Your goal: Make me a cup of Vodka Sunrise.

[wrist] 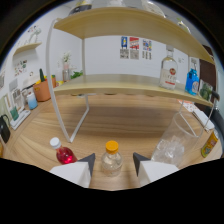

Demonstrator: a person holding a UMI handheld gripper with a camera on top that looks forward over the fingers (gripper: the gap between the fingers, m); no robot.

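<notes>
Item: my gripper [113, 165], jaws released, one finger to each side of the orange-capped bottle [111, 159], which stands on the table [125, 120] between them with a gap at each side. I grasp nothing.

Item: red bottle [63, 152], white cap, just beside my left finger.

Item: glass [171, 142], clear, with what looks like ice in it, just beyond my right finger.

Item: vodka bottle [169, 70], clear with a red label, on the shelf [130, 86], well apart from me. A blue bottle [192, 81] stands beside it.

Item: plant pot [42, 90], far left of the shelf.

Risks, as I judge them: closing off-centre would push the orange-capped bottle over before both fingers bite. Its rounded body may slip if I pinch too high. A wide swing on lifting could knock the red bottle or the glass, since both crowd my fingers. Pouring in the wrong order would spoil the layered look.
</notes>
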